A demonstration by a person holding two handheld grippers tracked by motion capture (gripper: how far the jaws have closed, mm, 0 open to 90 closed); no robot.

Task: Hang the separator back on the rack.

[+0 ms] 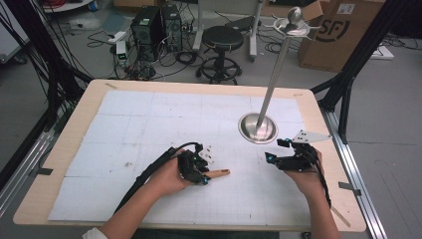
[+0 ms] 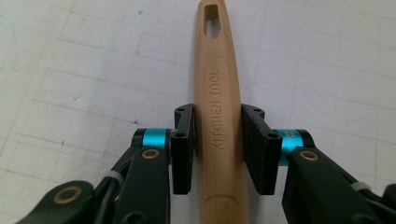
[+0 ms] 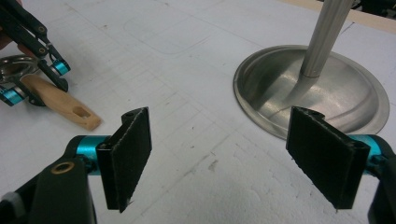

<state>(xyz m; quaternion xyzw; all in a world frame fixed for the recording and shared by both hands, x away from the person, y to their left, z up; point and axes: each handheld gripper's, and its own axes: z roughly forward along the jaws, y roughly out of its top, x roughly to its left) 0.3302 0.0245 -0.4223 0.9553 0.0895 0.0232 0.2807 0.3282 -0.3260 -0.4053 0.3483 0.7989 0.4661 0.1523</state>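
Observation:
A wooden kitchen-tool handle (image 2: 218,93), stamped "KITCHEN TOOL" and with a hanging hole at its far end, lies on the white gridded sheet (image 1: 149,124). My left gripper (image 2: 218,140) is shut on it, both black pads pressing its sides. From above, the left gripper (image 1: 196,169) is at front centre and the handle (image 1: 220,174) sticks out to the right. In the right gripper view the handle (image 3: 63,106) shows with a shiny metal part (image 3: 14,65) behind the left gripper. My right gripper (image 3: 219,158) stands open over bare sheet, just in front of the steel stand's base (image 3: 275,88).
The steel stand has a round base (image 1: 258,128), a tall slanting pole (image 1: 276,69) and a hooked top (image 1: 293,22). The right gripper (image 1: 276,151) is just right of the base. Beyond the table's wooden edge (image 1: 199,84) are a stool (image 1: 222,40), computers and a cardboard box (image 1: 338,35).

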